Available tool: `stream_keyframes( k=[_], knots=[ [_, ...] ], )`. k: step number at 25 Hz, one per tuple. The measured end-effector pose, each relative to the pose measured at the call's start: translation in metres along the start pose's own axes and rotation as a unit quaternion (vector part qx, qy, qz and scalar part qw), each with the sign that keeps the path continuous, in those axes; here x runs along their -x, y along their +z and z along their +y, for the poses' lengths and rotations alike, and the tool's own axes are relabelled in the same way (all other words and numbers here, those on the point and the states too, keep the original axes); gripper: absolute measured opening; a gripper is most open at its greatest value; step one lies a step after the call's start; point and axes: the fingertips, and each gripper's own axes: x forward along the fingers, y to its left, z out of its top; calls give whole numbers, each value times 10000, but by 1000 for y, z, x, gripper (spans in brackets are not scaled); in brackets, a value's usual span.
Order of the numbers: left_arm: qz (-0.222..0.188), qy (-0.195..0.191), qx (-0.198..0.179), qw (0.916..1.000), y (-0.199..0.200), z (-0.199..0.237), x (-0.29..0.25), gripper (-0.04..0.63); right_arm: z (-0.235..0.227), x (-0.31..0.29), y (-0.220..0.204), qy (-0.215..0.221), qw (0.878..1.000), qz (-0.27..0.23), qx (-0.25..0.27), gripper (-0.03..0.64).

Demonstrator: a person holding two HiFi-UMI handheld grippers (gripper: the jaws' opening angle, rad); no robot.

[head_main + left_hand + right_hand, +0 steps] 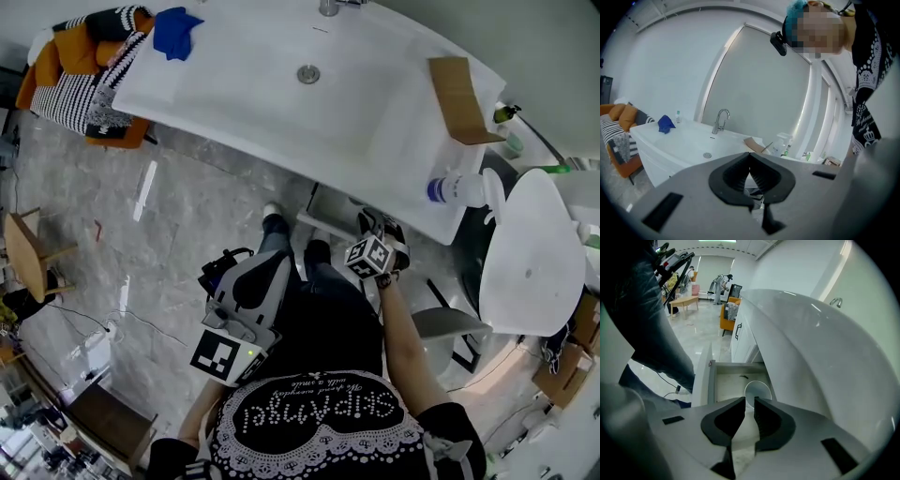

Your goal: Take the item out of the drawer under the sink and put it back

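The drawer (725, 380) under the white sink (281, 75) stands pulled out, and its pale inside shows in the right gripper view. My right gripper (749, 414) hangs over the drawer's near end, shut on a white paper cup (758, 391) whose round rim faces into the drawer. In the head view the right gripper (378, 236) sits just below the sink's front edge, beside the open drawer (330, 208); the cup is hidden there. My left gripper (242, 292) is held low by the person's leg. Its jaws (749, 158) are shut with nothing between them.
A blue cloth (176, 31), a cardboard piece (459, 98) and a spray bottle (459, 187) rest on the sink top. A round white lid (530, 253) stands at the right. A striped chair with orange cushions (84, 75) stands at the left. The person's leg is beside the drawer.
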Motion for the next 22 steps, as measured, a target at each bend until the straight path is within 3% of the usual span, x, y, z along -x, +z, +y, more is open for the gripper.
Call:
stream_keyframes(
  k=[22],
  knots=[
    [429, 23, 90, 9990, -12, 12, -9, 5, 8, -43, -11, 257, 9991, 320, 131, 66]
  ],
)
